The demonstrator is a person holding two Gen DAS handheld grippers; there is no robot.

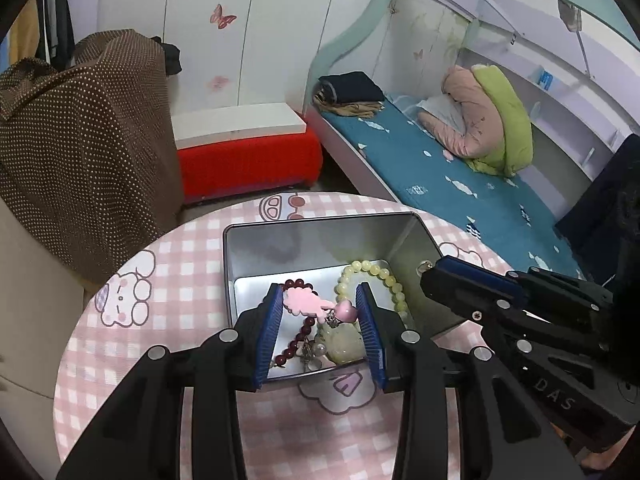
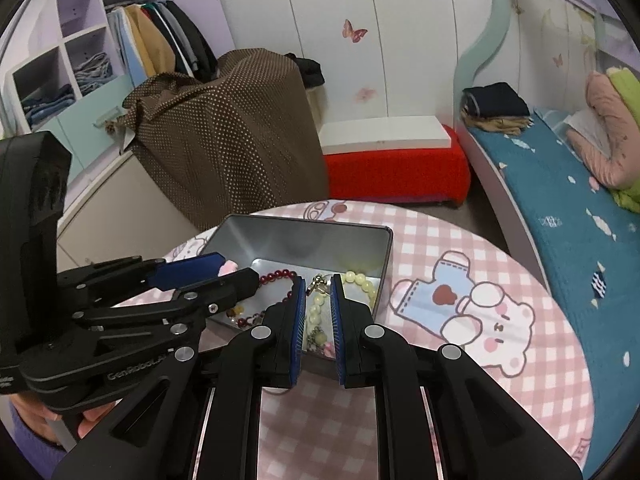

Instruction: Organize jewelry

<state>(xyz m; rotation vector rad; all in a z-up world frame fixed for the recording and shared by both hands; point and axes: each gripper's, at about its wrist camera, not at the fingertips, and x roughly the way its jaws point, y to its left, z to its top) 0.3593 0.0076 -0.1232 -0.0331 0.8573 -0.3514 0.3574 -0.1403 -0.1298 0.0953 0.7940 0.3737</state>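
An open metal tin (image 1: 280, 240) (image 2: 360, 240) stands on the round pink checked table (image 1: 160, 280) (image 2: 440, 248). In it lie a dark red bead bracelet (image 1: 298, 340) (image 2: 276, 276), a pale yellow bead bracelet (image 1: 396, 288) (image 2: 362, 280), a pink charm (image 1: 304, 300) and a pink heart bead (image 1: 346, 312). My left gripper (image 1: 318, 294) is open over the tin, its jaws either side of the pink charm. My right gripper (image 2: 318, 280) hangs over the tin's near right part, jaws narrowly apart around a small metal clasp piece (image 2: 318, 285); whether they grip it is unclear.
A brown dotted cover (image 1: 80, 140) (image 2: 224, 128) stands beyond the table on the left. A red stool with a white board (image 1: 248, 148) (image 2: 396, 160) sits behind. A bed with a blue sheet (image 1: 440, 168) (image 2: 560, 200) runs along the right.
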